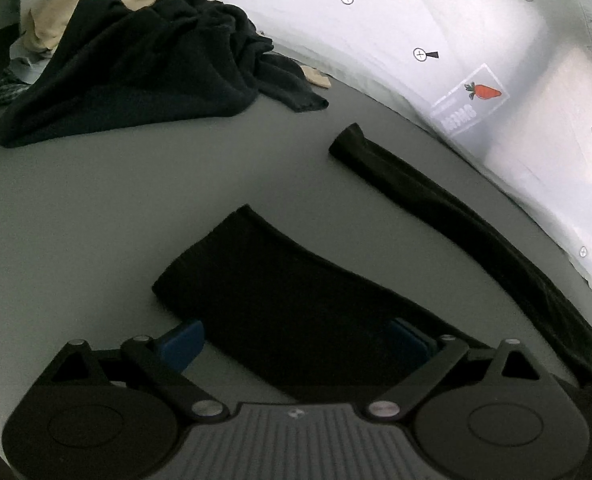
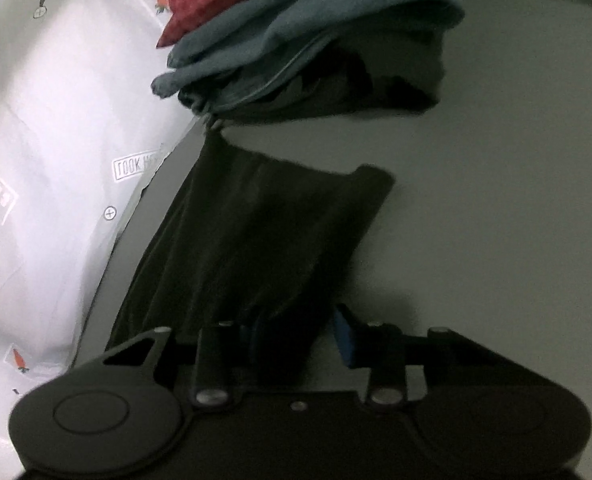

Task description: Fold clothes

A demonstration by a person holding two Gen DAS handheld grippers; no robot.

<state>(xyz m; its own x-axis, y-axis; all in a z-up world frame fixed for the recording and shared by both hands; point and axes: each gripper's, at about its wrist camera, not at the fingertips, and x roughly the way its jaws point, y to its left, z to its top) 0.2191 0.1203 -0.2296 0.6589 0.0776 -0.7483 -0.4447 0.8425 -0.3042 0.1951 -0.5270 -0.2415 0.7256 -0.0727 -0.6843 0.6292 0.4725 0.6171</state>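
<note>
A black garment (image 1: 296, 300) lies flat on the grey table (image 1: 95, 220), with a long black sleeve (image 1: 456, 216) stretched along the far edge. My left gripper (image 1: 296, 344) hangs over the garment's near part, its blue pads (image 1: 179, 346) wide apart, holding nothing. In the right wrist view the same black garment (image 2: 255, 240) runs from between my right gripper's (image 2: 302, 340) fingers toward a stack. The blue pads (image 2: 344, 340) stand apart with a fold of the cloth between them; no firm grip shows.
An unfolded heap of black, beige and grey clothes (image 1: 135, 64) lies at the far left. A stack of folded clothes, teal with a red one on top (image 2: 316, 32), sits ahead of the right gripper. A white printed sheet (image 1: 476, 60) borders the table.
</note>
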